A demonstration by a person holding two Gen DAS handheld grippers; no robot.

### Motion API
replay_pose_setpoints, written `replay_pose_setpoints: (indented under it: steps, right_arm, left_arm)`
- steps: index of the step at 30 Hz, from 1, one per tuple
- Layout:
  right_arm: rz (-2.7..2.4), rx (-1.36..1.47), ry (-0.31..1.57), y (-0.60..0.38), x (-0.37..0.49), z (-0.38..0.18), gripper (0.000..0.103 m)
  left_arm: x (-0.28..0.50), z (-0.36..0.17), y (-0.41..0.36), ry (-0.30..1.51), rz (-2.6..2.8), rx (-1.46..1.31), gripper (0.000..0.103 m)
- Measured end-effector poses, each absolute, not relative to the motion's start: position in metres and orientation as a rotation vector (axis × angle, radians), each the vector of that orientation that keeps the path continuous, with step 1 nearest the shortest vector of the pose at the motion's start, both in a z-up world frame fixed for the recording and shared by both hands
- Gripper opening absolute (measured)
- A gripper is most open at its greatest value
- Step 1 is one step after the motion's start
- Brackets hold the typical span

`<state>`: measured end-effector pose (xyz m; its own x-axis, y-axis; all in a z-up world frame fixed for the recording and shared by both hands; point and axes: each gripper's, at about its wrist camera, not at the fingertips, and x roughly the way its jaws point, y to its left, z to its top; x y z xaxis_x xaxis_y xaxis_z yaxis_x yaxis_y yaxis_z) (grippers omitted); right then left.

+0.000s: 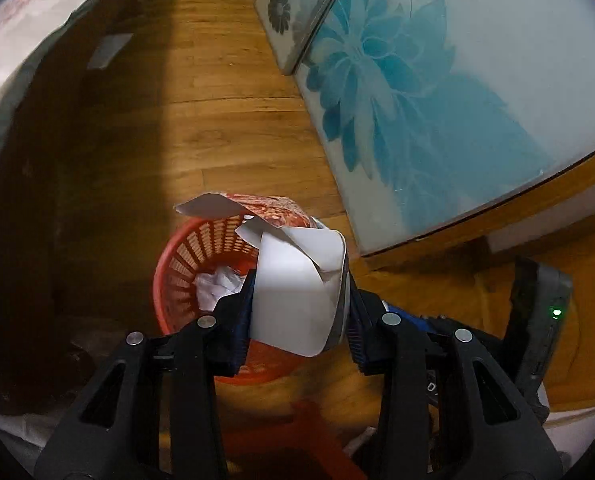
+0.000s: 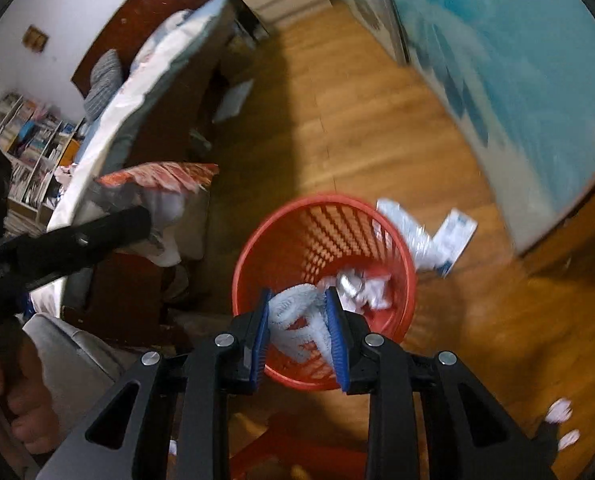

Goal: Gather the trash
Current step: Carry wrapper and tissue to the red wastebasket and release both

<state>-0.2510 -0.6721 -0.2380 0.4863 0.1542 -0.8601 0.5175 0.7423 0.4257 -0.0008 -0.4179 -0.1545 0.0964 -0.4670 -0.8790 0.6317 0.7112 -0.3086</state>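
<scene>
A red mesh trash basket (image 1: pixel 185 264) stands on the wood floor, also in the right wrist view (image 2: pixel 297 220), with crumpled white paper (image 2: pixel 371 290) inside. My left gripper (image 1: pixel 299 304) is shut on a white and red crumpled paper package (image 1: pixel 297 280), held just above the basket's right rim. The package also shows at the left in the right wrist view (image 2: pixel 165 184). My right gripper (image 2: pixel 297 320) is shut on a light blue wad of tissue (image 2: pixel 297 320), held over the basket's near rim.
A white and blue wrapper (image 2: pixel 437 236) lies on the floor right of the basket. A bed (image 2: pixel 145 92) runs along the left, a blue flowered glass wardrobe door (image 1: pixel 437 100) along the right. A red stool (image 1: pixel 293 440) is below the grippers. A bookshelf (image 2: pixel 29 140) stands far left.
</scene>
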Motion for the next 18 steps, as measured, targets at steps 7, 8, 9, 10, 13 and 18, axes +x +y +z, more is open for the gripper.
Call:
replay_pose_setpoints:
  steps: [7, 8, 9, 10, 13, 18]
  right_arm:
    - [-0.264, 0.707, 1.077, -0.666, -0.225, -0.25, 0.051]
    - [-0.274, 0.704, 1.074, -0.667, -0.224, -0.249, 0.055]
    - [-0.283, 0.703, 1.074, -0.666, -0.224, -0.251, 0.058]
    - [-0.291, 0.703, 1.077, -0.667, -0.224, -0.251, 0.058]
    - [-0.297, 0.693, 1.073, -0.671, -0.225, -0.247, 0.059]
    - [-0.302, 0.68, 1.042, -0.673, -0.226, -0.227, 0.061]
  left_arm:
    - [0.0, -0.169, -0.411, 1.249, -0.748, 0.203, 0.059]
    - [0.003, -0.17, -0.409, 1.25, -0.743, 0.19, 0.062]
    - [0.003, -0.169, -0.409, 1.252, -0.739, 0.179, 0.069]
    - [0.003, -0.168, -0.407, 1.253, -0.733, 0.163, 0.073]
    - [0.003, -0.163, -0.403, 1.245, -0.734, 0.136, 0.076]
    - [0.004, -0.151, -0.391, 1.217, -0.731, 0.075, 0.078]
